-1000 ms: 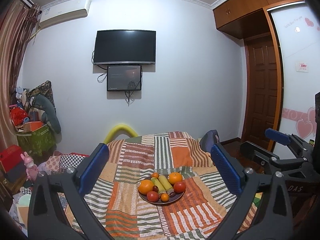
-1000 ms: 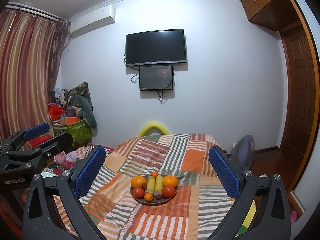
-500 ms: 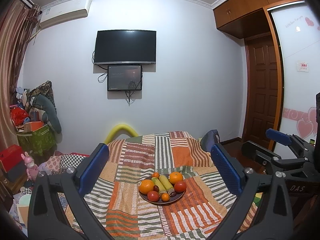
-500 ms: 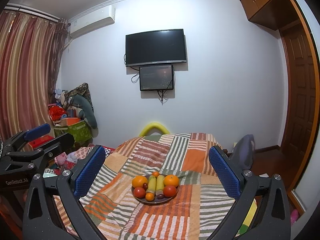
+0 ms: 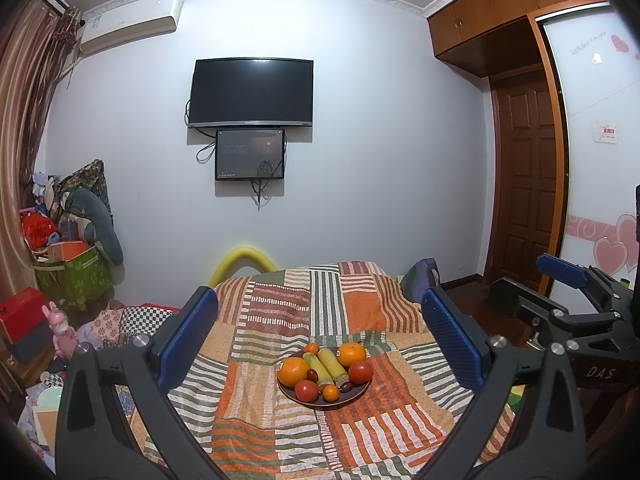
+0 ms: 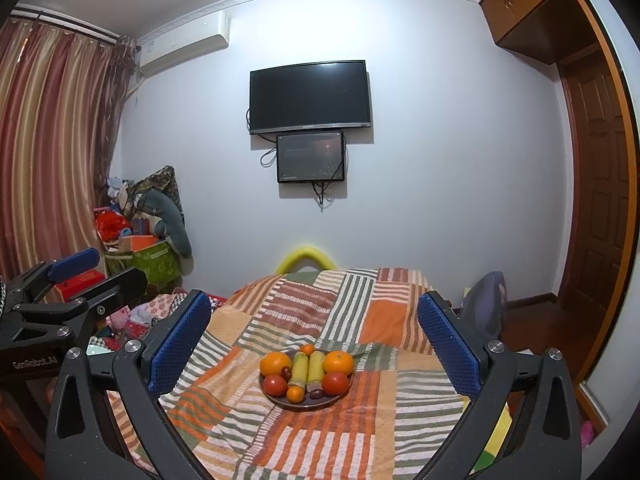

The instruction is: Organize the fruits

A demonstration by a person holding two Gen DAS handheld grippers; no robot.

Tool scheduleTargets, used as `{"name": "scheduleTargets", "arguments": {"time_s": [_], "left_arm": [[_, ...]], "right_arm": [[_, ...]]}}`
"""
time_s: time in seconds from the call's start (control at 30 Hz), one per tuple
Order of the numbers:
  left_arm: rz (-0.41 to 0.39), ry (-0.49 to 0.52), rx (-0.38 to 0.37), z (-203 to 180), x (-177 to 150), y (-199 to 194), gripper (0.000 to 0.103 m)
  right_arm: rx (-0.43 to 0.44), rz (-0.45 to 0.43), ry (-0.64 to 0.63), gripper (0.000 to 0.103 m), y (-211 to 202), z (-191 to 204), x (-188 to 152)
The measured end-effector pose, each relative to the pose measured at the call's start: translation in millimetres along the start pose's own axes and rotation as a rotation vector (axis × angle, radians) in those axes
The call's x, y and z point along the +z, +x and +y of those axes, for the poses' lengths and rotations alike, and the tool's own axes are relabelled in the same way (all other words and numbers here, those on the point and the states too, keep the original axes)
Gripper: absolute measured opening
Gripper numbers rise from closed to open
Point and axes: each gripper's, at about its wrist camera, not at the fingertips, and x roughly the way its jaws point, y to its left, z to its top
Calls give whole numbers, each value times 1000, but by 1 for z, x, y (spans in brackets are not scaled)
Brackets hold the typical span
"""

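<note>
Almost nothing is shifting since the earlier frames: you are holding both grippers nearly still, with the plate [image 5: 322, 399] drifting only slightly in each view. You are keeping the left gripper [image 5: 320, 340] spread wide and empty, well back from the fruit, and the right gripper [image 6: 314, 338] is likewise gaping wide with nothing between its pads. The plate is resting on the patchwork blanket [image 6: 384, 312] covering the bed. On it are lying two oranges [image 6: 275, 363], two red tomatoes [image 6: 335, 382], two yellow-green banana-like fruits [image 6: 308, 368] side by side in the middle, two small tangerines [image 6: 296, 393] and some dark small fruits. Judging by this layout, the fruits are already sitting in a tidy, mirrored arrangement, so the sorting is appearing either complete or not yet begun; the pictures are not settling which.
</note>
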Motion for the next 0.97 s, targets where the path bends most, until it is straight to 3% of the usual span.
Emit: {"name": "scheduleTargets", "arguments": {"time_s": [0.97], "left_arm": [[44,-9,-44,1,-1,7,103]], "right_arm": [[-3,13,-2,103,-1,3,2]]}}
